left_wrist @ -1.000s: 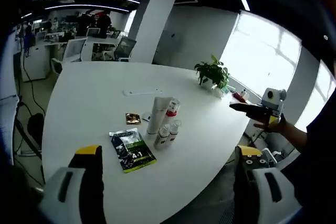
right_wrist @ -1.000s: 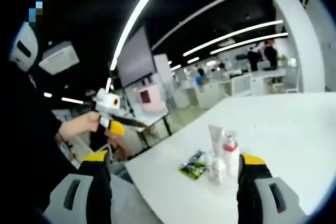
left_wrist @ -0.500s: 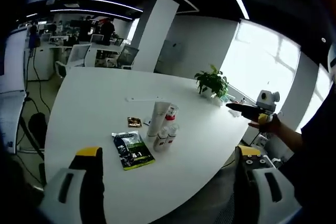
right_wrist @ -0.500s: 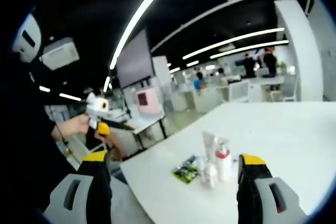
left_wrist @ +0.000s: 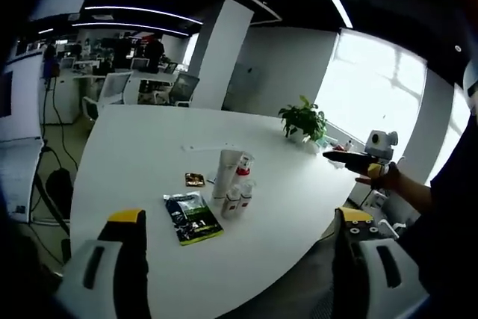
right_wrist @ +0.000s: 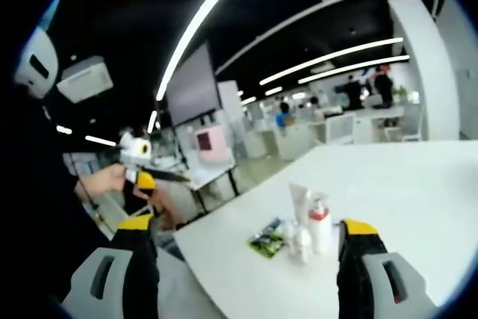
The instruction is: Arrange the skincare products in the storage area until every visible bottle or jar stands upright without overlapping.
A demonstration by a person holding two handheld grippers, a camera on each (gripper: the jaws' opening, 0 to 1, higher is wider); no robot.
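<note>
I'm holding both claws up and away from the white table (left_wrist: 134,155), and over the last second the whole scene has drifted a little in both views, which I read as my hands shifting, not the products moving. My left claw (left_wrist: 237,259) has its jaws spread wide with nothing between them; my right claw (right_wrist: 250,263) is the same. The cluster of bottles (left_wrist: 233,178) stands well ahead of the left claw, between its jaws' lines, beside a dark sachet (left_wrist: 193,217). Nothing touched yet, so I judge the arranging not started.
</note>
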